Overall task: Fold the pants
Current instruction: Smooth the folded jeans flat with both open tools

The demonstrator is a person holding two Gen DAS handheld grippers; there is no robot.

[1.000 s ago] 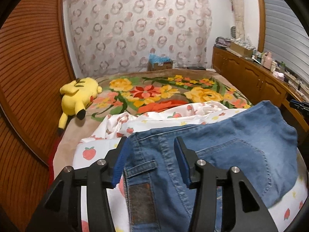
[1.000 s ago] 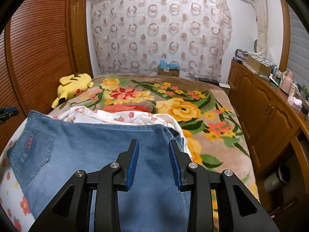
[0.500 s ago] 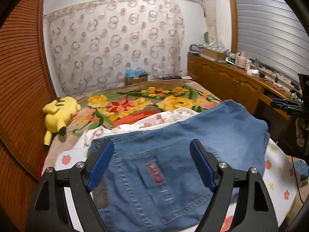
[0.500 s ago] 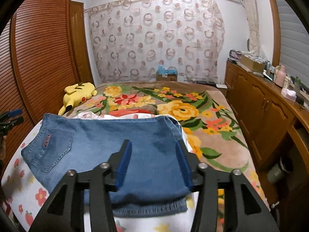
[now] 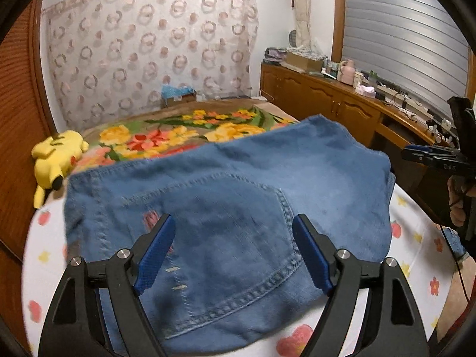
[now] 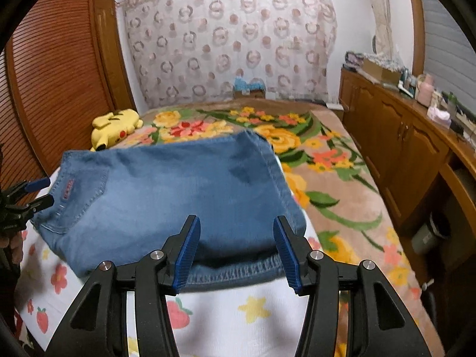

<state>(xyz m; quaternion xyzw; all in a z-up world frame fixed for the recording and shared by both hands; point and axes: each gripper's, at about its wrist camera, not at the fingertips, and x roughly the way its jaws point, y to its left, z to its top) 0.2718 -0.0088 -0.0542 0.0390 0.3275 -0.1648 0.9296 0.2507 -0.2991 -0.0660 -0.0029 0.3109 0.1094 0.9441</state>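
The folded jeans [image 5: 238,202] lie on the white fruit-print sheet [image 6: 253,312] at the near end of the bed, in front of the floral blanket [image 6: 327,160]. Both tools hang above the bundle with nothing between their fingers: the left gripper [image 5: 233,253] is spread wide over the back pocket [image 5: 238,232], the right gripper [image 6: 235,247] about half spread over the near hem edge. The step in hand looks like letting go and checking the fold, so the sensible thing is to lift clear without snagging the denim, then press out any bulge near the thick right edge. The bundle's long axis runs left to right across the bed, pocket end left, the stacked edges right. The yellow plush toy [image 6: 116,125] sits well apart at far left.
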